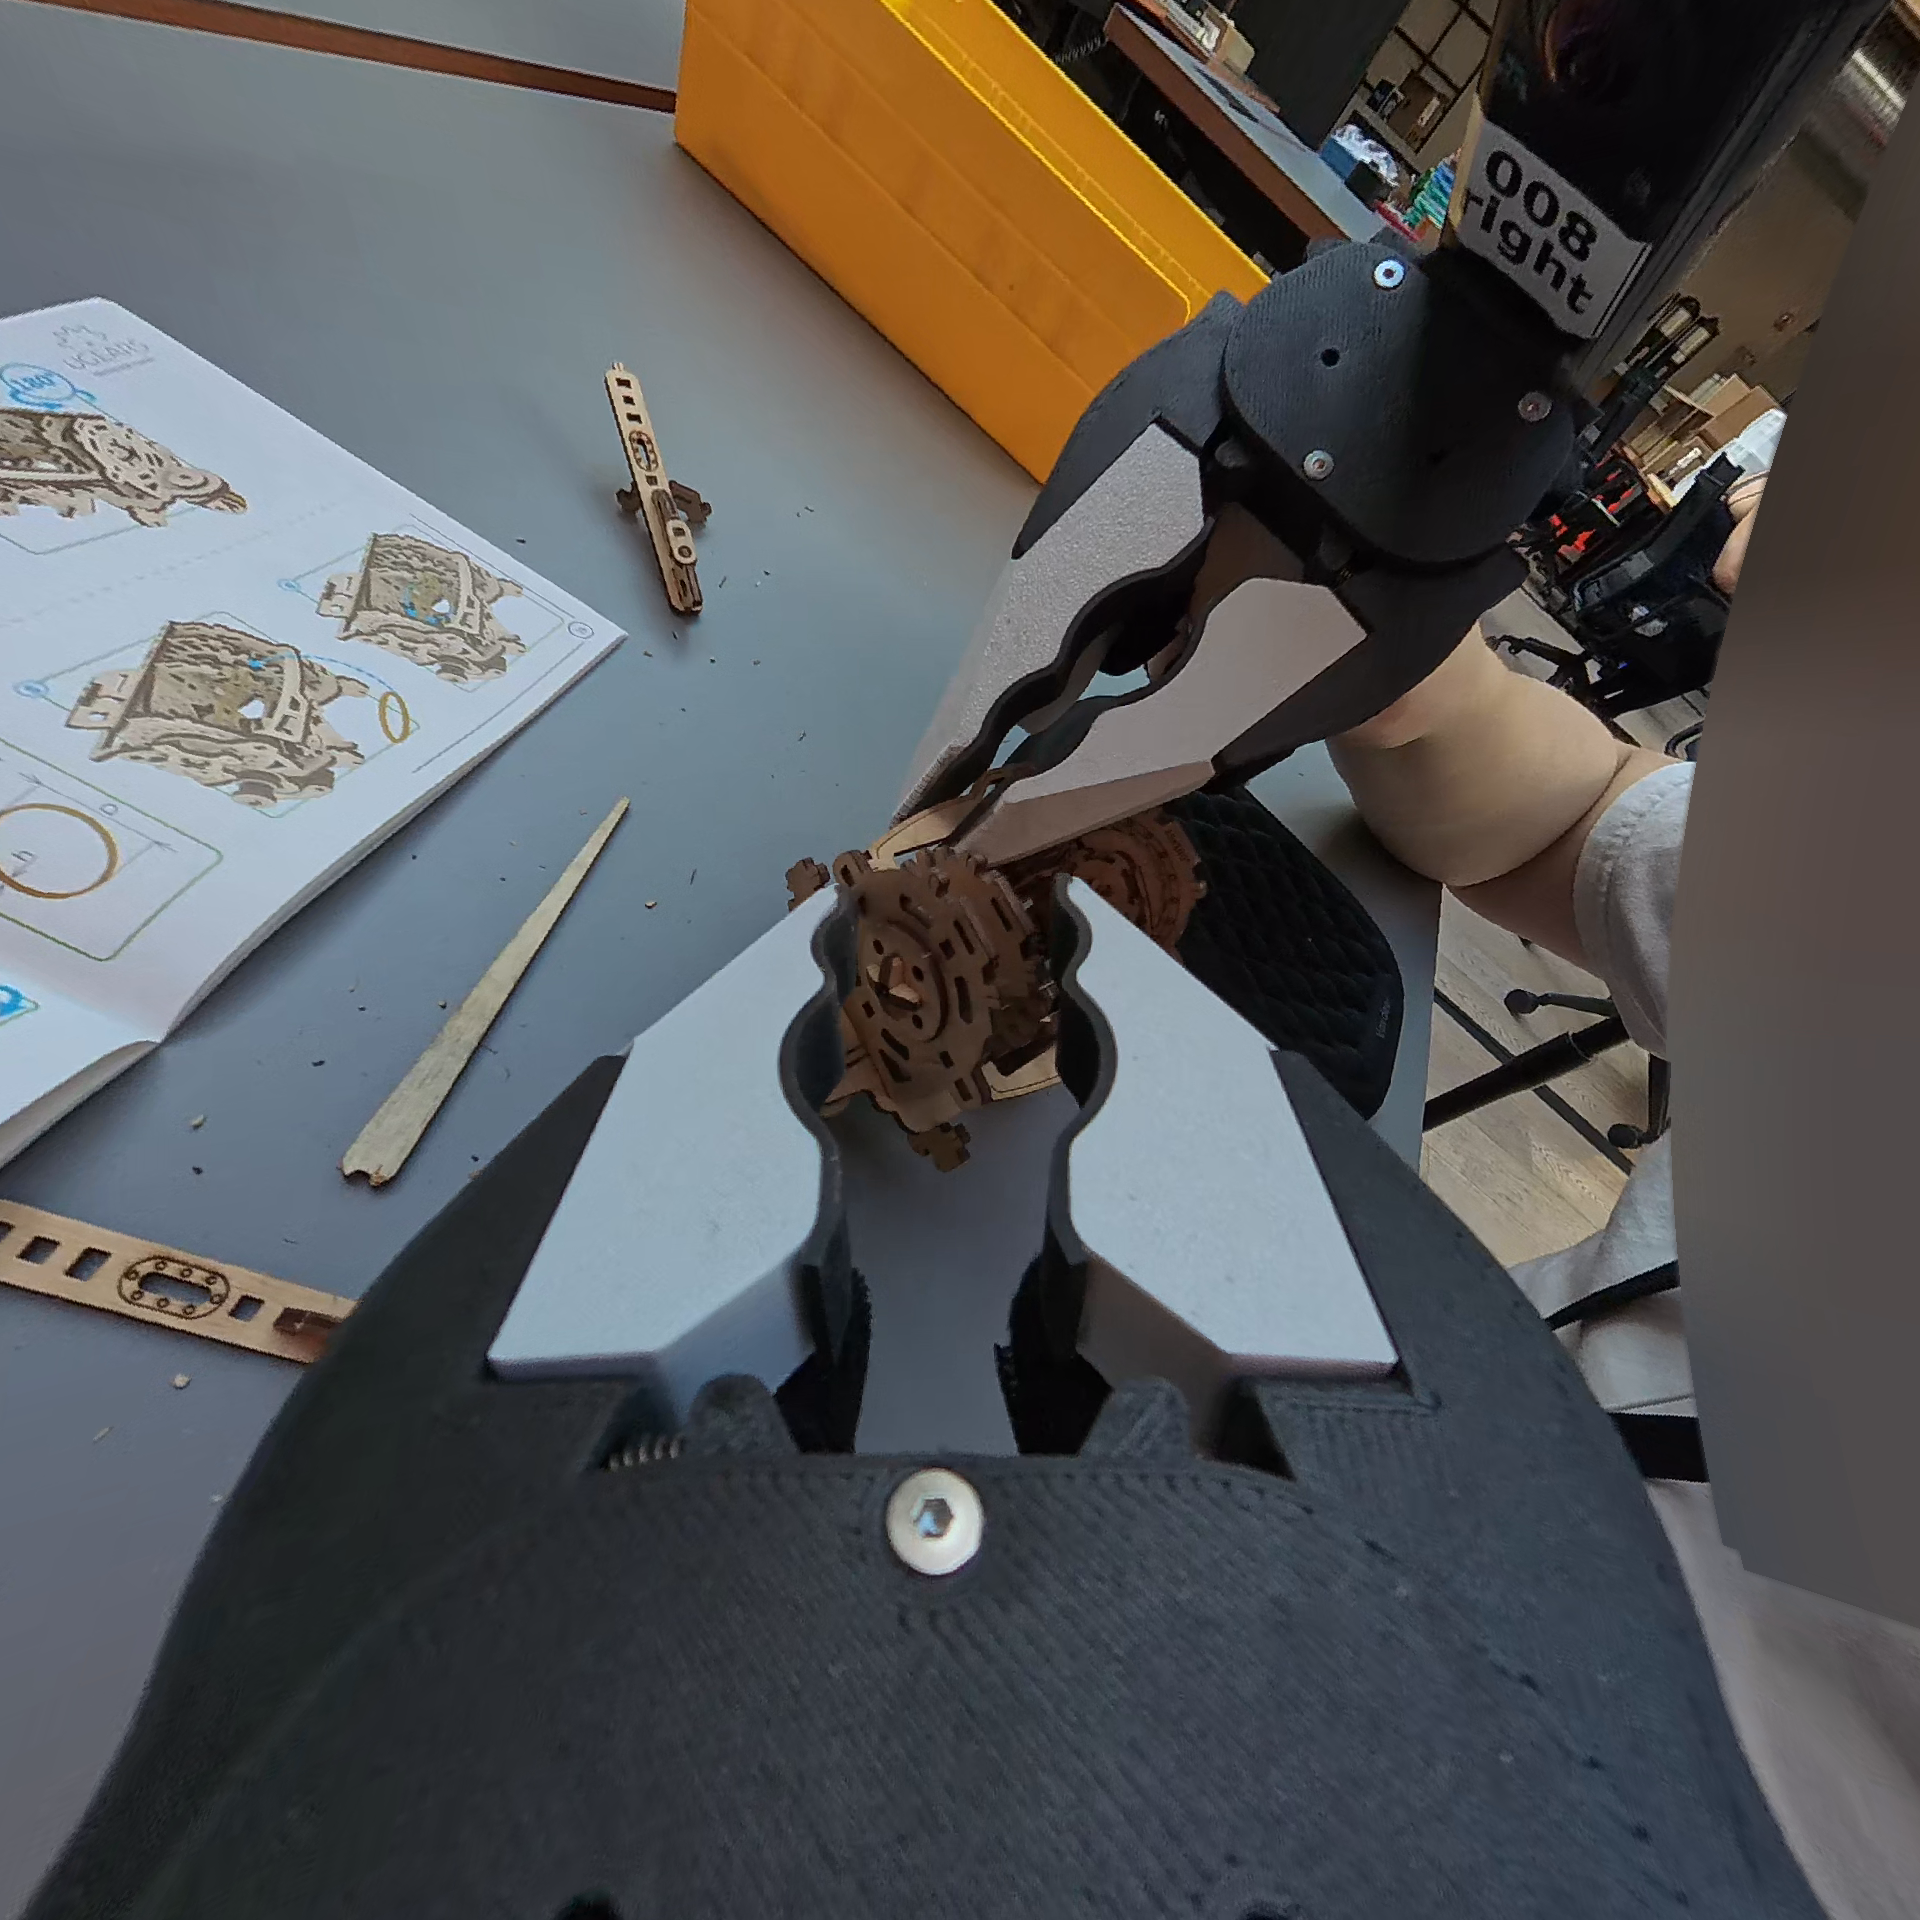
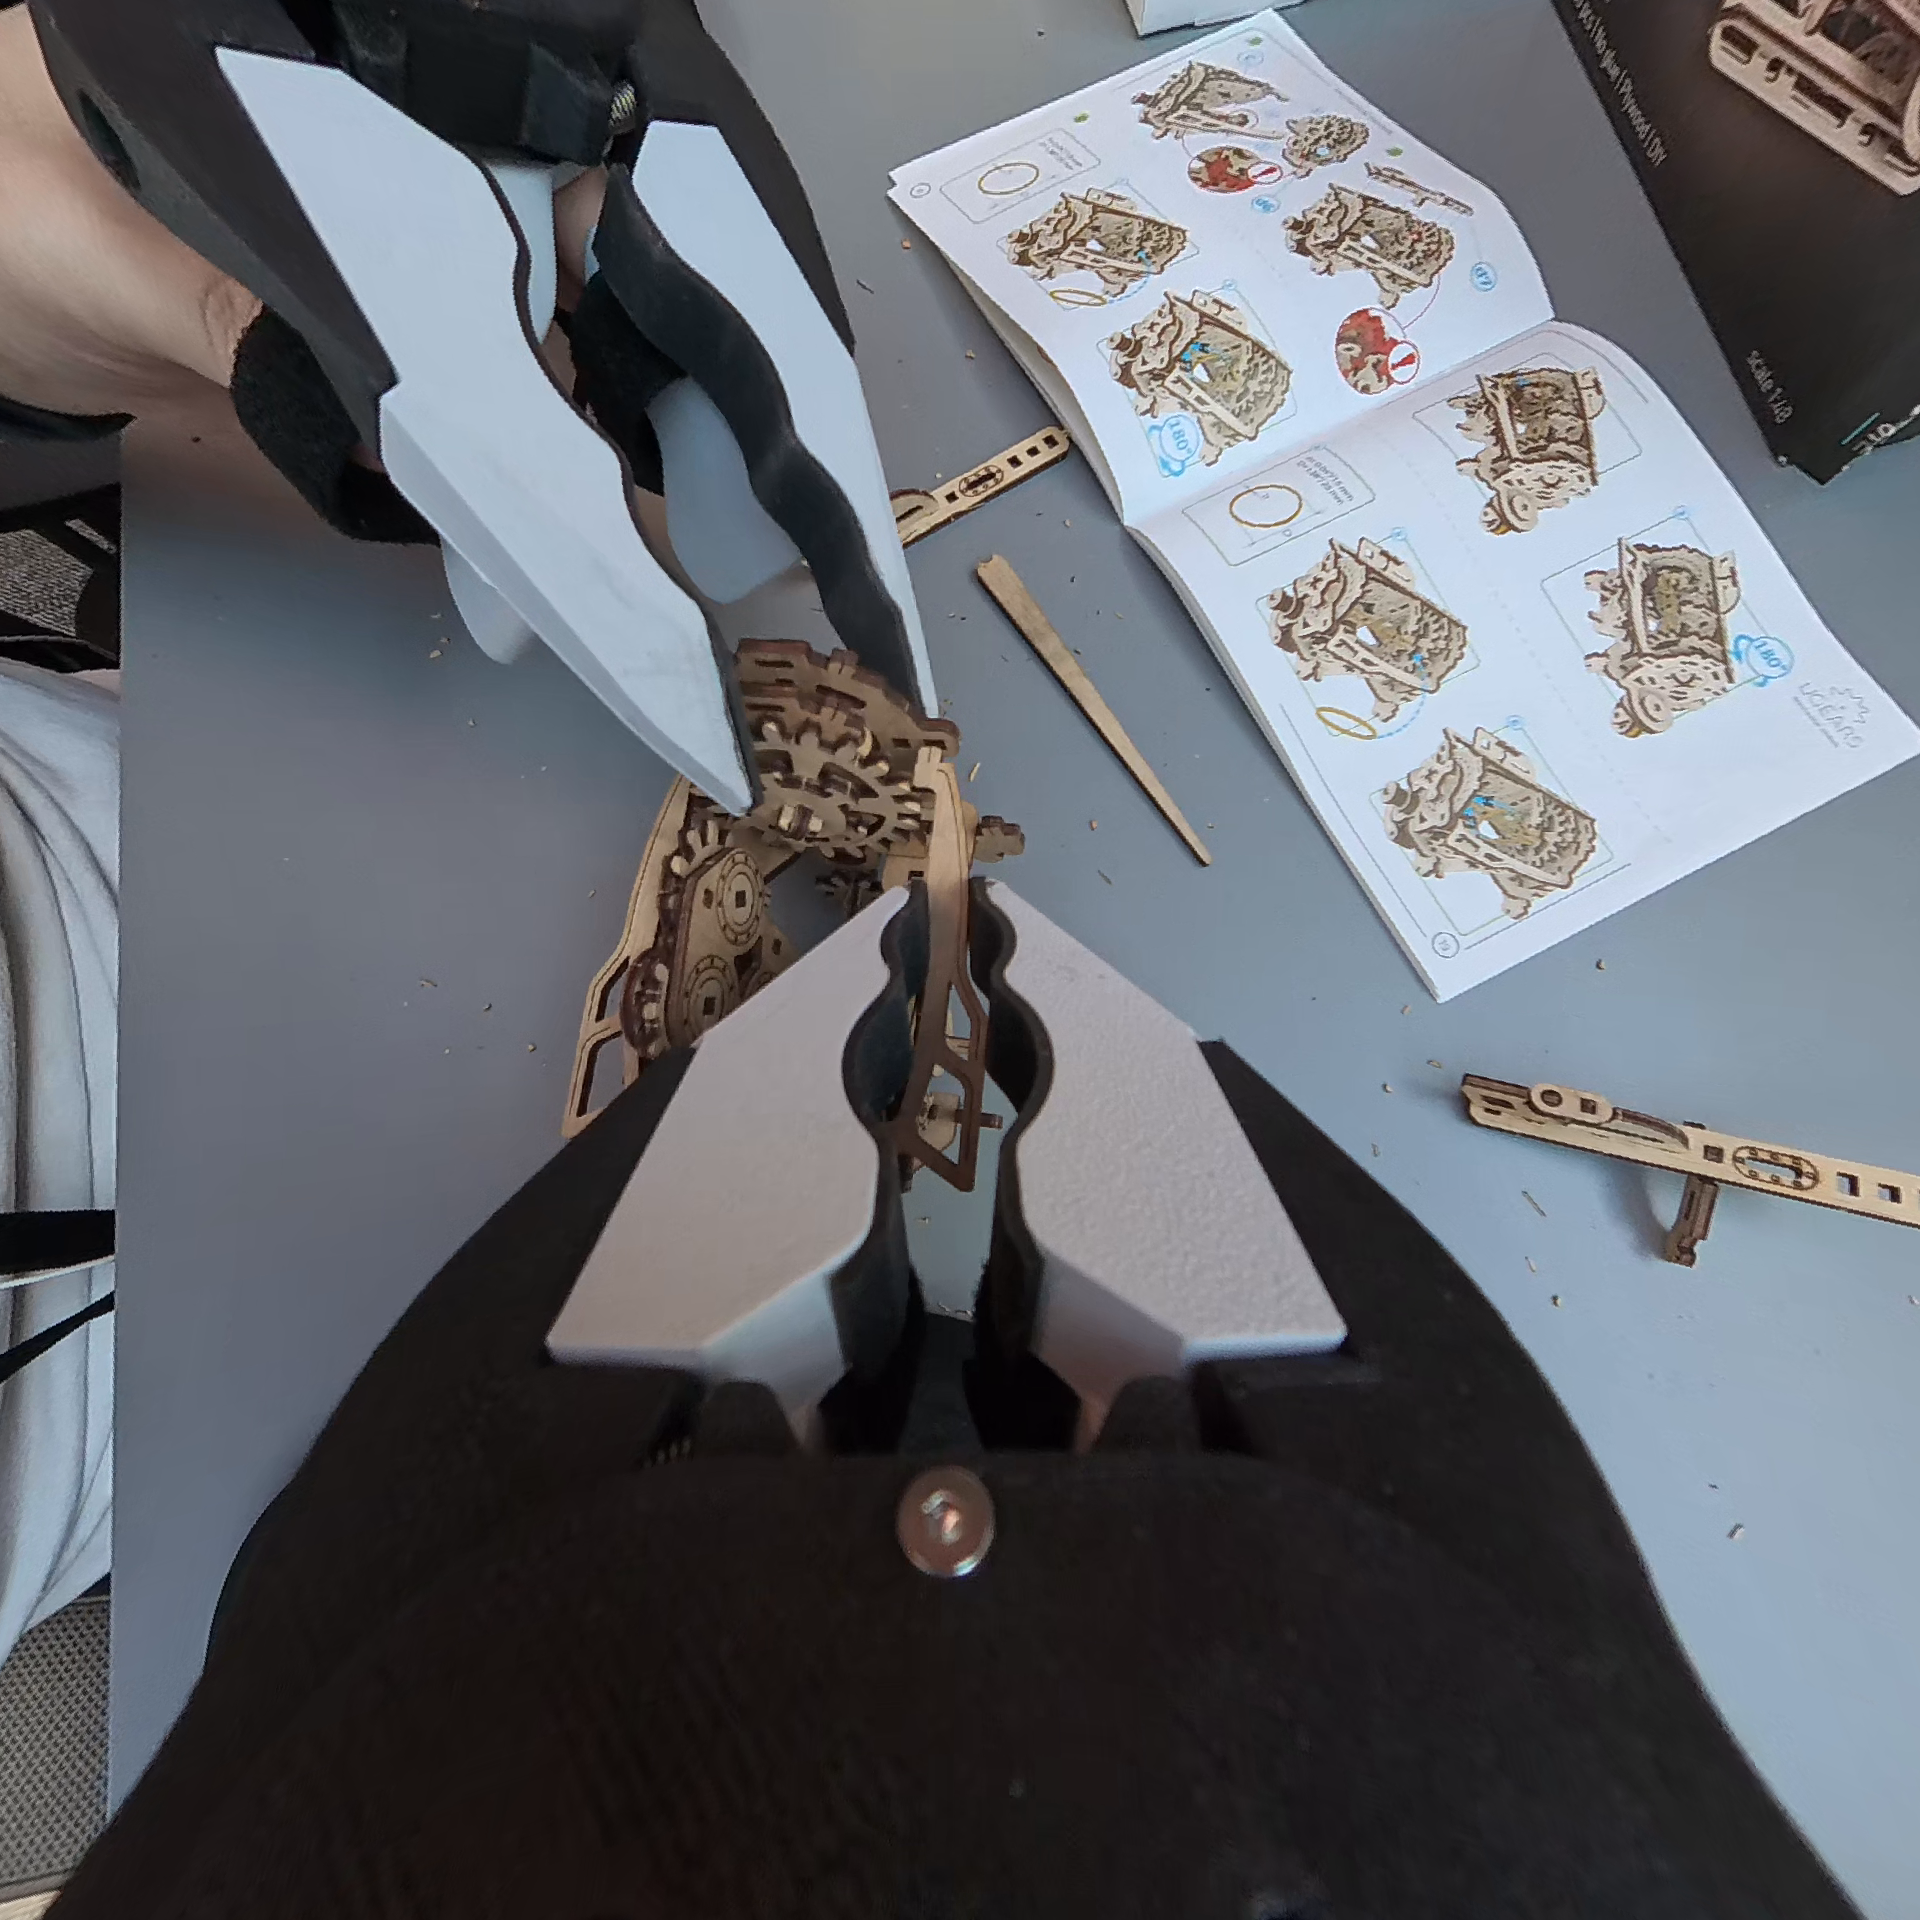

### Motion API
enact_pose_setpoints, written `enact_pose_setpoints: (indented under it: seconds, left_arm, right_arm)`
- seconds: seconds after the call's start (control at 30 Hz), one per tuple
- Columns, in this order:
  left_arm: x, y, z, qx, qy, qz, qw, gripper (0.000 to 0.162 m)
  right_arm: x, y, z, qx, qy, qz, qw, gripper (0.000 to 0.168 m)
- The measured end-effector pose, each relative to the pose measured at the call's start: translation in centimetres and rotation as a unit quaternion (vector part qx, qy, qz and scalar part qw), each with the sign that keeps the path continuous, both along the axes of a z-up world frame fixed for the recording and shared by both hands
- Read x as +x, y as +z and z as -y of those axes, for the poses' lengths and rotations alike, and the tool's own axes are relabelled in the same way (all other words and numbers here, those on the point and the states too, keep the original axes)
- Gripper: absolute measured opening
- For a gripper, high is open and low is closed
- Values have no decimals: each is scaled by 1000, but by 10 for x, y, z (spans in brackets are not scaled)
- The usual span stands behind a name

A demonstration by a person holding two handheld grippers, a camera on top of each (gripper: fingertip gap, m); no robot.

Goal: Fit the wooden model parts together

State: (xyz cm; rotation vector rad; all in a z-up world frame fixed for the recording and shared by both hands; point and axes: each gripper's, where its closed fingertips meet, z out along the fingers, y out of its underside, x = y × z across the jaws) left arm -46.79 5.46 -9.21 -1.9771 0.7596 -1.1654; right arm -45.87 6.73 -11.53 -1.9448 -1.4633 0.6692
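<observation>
Wooden model parts sit pinched between both grippers above the near edge of the grey table (image 2: 312, 935). In the left wrist view, the left gripper (image 1: 951, 914) is clamped on a gear-studded wooden sub-assembly (image 1: 935, 997), which fills the gap between its pale fingers (image 1: 717, 1039) at the centre of the picture. From 1 o'clock the right gripper (image 1: 961, 805) reaches down, its tips meeting the top of that same cluster, pressed on a thin wooden plate (image 1: 914, 831).

In the right wrist view, the right gripper (image 2: 940, 894) is closed on that thin curved wooden plate (image 2: 945, 997), held edge-on between its dark pads (image 2: 899, 997). Just beyond, at 11 o'clock, the left gripper (image 2: 831, 758) comes in from above, nipping the gear cluster (image 2: 831, 769). A larger open frame with round gears (image 2: 686, 956) hangs below at 9 o'clock, joined to the cluster.

Farther out on the table, seen from the left wrist, a tapered wooden stick (image 1: 488, 997) lies at 9 o'clock, a slotted wooden strip (image 1: 166, 1283) at 8 o'clock, and an open instruction booklet (image 1: 260, 665) at 10 o'clock. A small slotted assembly (image 1: 655, 488) stands at 11 o'clock, and a yellow bin (image 1: 935, 208) sits at 12 o'clock. Wood crumbs speckle the surface. A dark box (image 2: 1766, 229) lies at 1 o'clock in the right wrist view.
</observation>
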Motion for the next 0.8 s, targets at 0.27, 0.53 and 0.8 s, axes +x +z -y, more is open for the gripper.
enact_pose_setpoints:
  seconds: [0.27, 0.53, 0.8]
  left_arm:
    - [2, -1, 0, 50, 4, -44, 998, 32]
    - [1, -1, 2, 64, -4, -57, 996, 31]
    - [2, -1, 2, 78, -7, -76, 994, 31]
  right_arm:
    - [0, 1, 0, 8, 2, 0, 1000, 6]
    - [-2, 2, 0, 4, 5, -6, 1000, 6]
    - [-1, 2, -1, 19, 1, 1, 1000, 5]
